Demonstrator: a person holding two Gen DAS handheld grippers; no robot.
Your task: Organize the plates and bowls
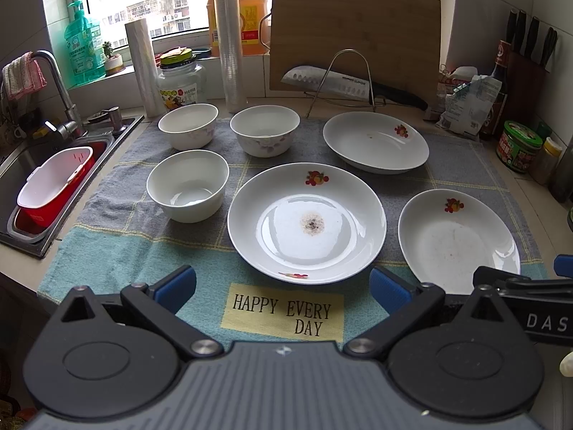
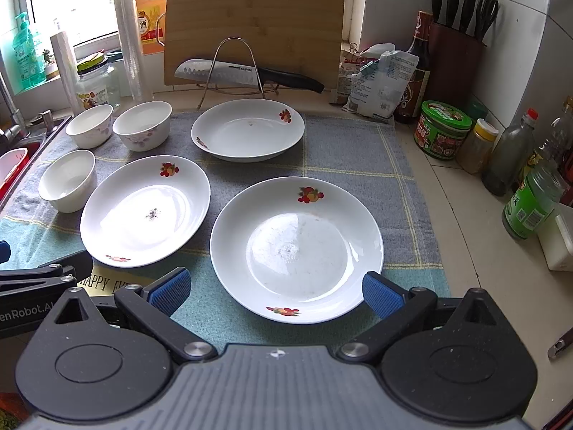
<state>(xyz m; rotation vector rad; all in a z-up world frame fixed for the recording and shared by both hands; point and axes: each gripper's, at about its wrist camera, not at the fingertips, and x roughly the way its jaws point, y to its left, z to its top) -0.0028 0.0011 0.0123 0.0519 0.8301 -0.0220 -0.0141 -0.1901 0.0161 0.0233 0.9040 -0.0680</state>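
Crockery lies spread over a grey-and-teal checked cloth mat [image 1: 118,251] on the kitchen counter, with nothing stacked. Three shallow white plates with small red fruit motifs sit apart from one another: the centre plate [image 1: 307,223] near the middle with a brown speck of residue in its well, the right plate [image 2: 296,248] near the right edge of the mat, and the far plate [image 1: 375,142] behind them, just in front of a wire rack [image 1: 342,79] holding a steel kitchen knife [image 1: 336,84]. A bamboo cutting board [image 1: 354,32] leans upright behind the rack.

On the left of the mat stand three small white ceramic bowls, all upright and empty: the near bowl [image 1: 188,185] just left of the centre plate, the far-left bowl [image 1: 188,125] and the flower-patterned bowl [image 1: 265,130] side by side behind it.

Left gripper [image 1: 283,285] hovers over the near edge of the mat, its blue-padded fingers [image 1: 177,283] spread wide — nothing between them but the centre plate's near rim below. Right gripper [image 2: 275,292] hovers likewise before the right plate, fingers [image 2: 381,294] equally wide and holding nothing. A steel sink [image 1: 21,165] with a red-and-white basin [image 1: 53,186] lies far left.
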